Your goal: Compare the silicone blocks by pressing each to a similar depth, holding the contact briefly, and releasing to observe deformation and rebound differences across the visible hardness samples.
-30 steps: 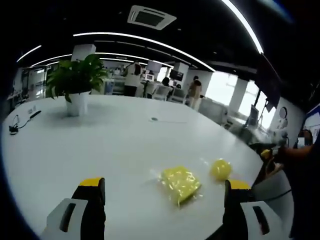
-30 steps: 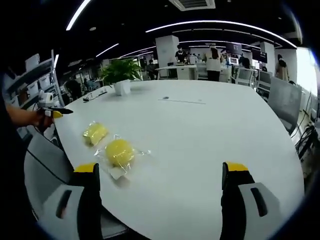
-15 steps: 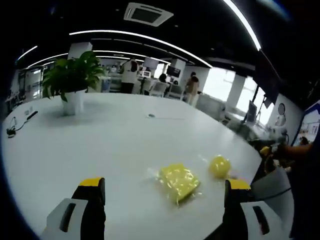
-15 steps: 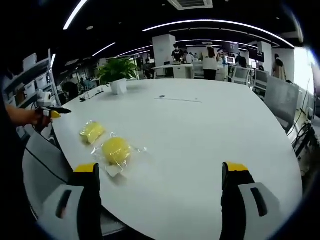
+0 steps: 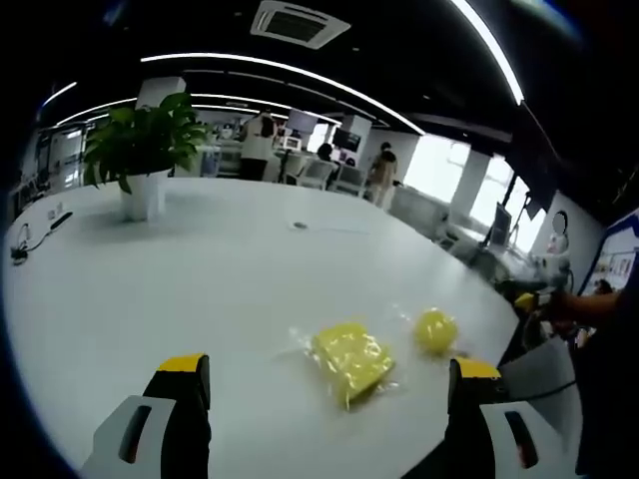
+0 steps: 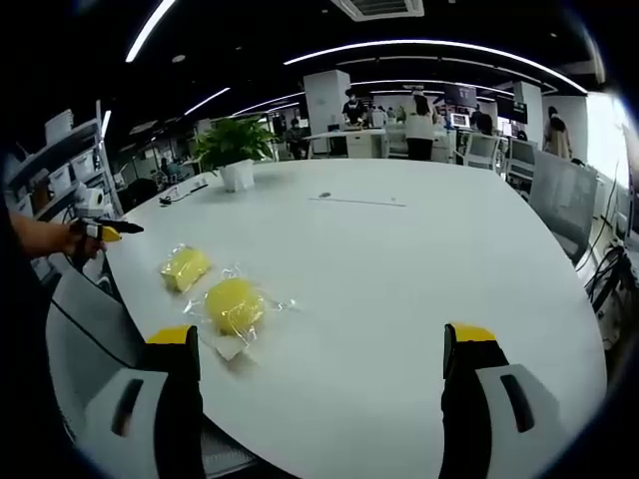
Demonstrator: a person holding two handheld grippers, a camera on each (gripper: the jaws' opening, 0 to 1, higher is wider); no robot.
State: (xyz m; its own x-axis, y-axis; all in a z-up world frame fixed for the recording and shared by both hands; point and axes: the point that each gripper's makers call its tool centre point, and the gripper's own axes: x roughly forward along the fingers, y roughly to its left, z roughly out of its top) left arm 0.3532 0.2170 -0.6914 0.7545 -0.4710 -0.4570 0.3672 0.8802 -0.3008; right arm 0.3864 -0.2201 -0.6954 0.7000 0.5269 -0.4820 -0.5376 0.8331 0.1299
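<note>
A large white tabletop (image 5: 200,299) carries two yellow silicone samples, each sealed in clear plastic wrap, lying near the edge closest to the person. In the left gripper view, the flat, square yellow silicone block (image 5: 351,353) lies between the jaws' line of sight, with the round yellow silicone block (image 5: 436,330) just beside it, nearer the tabletop's edge. In the right gripper view the order reverses: the round block (image 6: 233,303) sits closer, the square block (image 6: 185,266) just beyond it.

The left gripper (image 5: 324,384) hangs above the tabletop with its yellow-tipped jaws spread wide, holding nothing and touching neither sample. The right gripper (image 6: 327,349) is likewise spread wide and empty, well apart from the samples, which lie beside its left jaw.

A potted green plant in a white pot (image 5: 140,150) stands toward the far edge of the tabletop, seen also in the right gripper view (image 6: 236,150). Each view catches the other gripper at its margin, held in the person's hand.
</note>
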